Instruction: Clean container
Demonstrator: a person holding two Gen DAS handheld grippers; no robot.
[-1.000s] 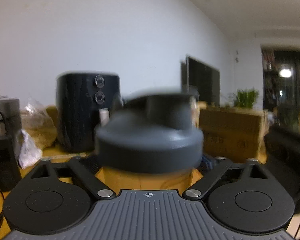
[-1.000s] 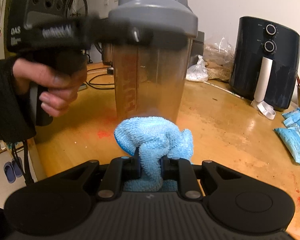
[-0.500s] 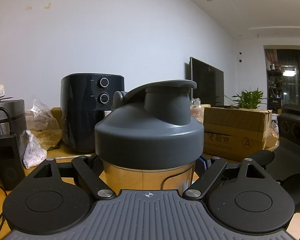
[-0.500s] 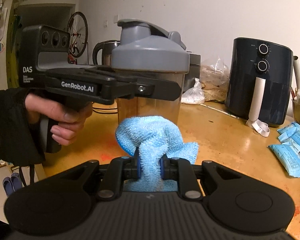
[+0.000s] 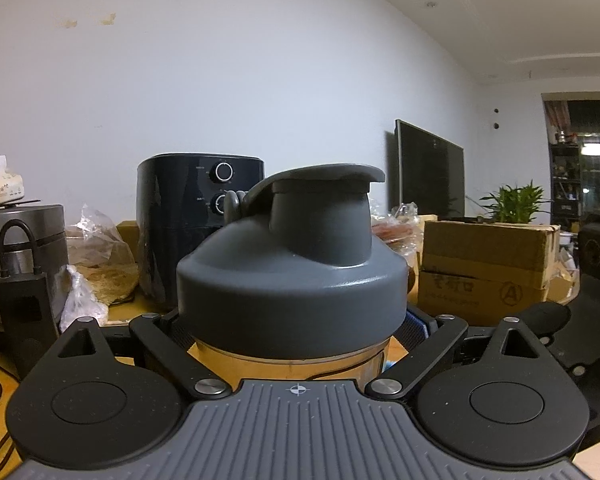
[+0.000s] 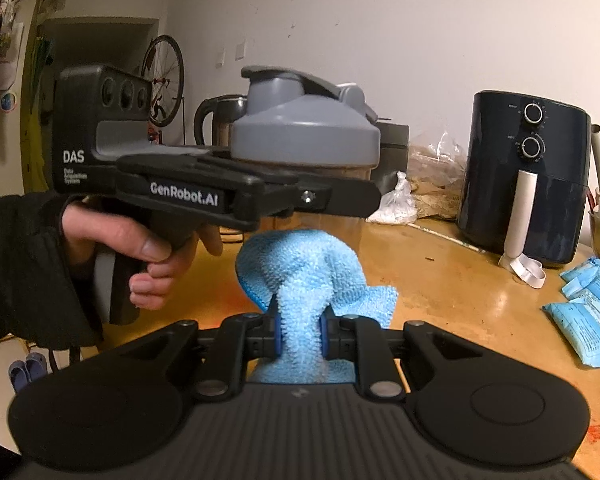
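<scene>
Lowered since earlier, shaker bottle sits in left fingers; right fingers pinch blue cloth.

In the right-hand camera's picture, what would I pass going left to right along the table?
Hand → shaker bottle → white bag → air fryer → blue packets.

— Where am I working?
— In a home, I think: my counter carries an air fryer and a kettle; I see a television, a bicycle, slippers.
</scene>
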